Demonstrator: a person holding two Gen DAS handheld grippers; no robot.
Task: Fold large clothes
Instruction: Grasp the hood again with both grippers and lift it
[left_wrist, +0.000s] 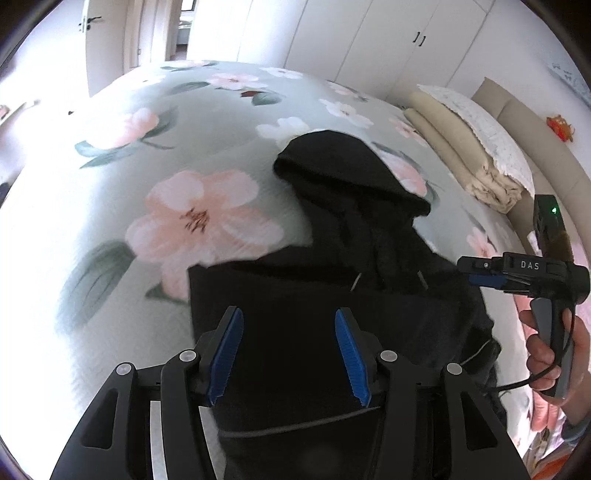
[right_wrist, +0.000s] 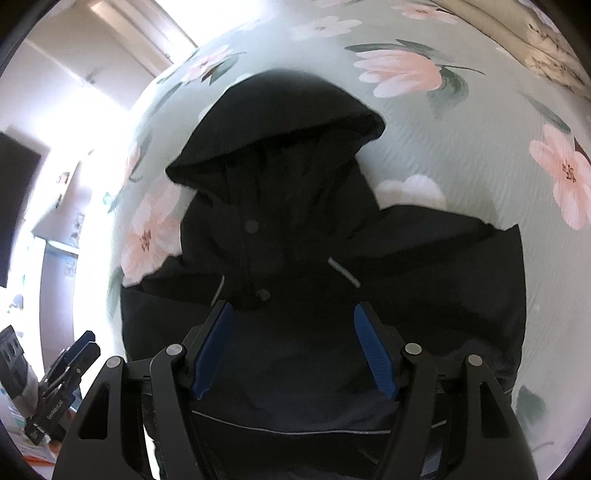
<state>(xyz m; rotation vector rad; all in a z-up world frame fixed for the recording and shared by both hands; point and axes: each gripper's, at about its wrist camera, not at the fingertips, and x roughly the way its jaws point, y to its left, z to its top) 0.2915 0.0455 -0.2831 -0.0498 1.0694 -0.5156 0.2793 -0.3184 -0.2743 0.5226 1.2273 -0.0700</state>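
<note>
A black hooded jacket (left_wrist: 332, 288) lies on the floral bed, hood (left_wrist: 332, 170) pointing away, sleeves folded in over the body. My left gripper (left_wrist: 288, 317) is open and empty, hovering over the jacket's body. In the left wrist view the right gripper (left_wrist: 476, 271) shows at the right edge, held in a hand, over the jacket's right side. In the right wrist view the jacket (right_wrist: 314, 240) fills the middle, hood (right_wrist: 280, 125) at top. My right gripper (right_wrist: 293, 314) is open and empty just above the jacket's chest. The left gripper (right_wrist: 79, 349) shows at lower left.
The bed cover (left_wrist: 184, 214) is pale green with pink flowers. Folded beige bedding and a white pillow (left_wrist: 472, 147) lie at the right by the headboard. White wardrobe doors (left_wrist: 369, 37) stand behind the bed. A doorway (left_wrist: 181, 26) is at far left.
</note>
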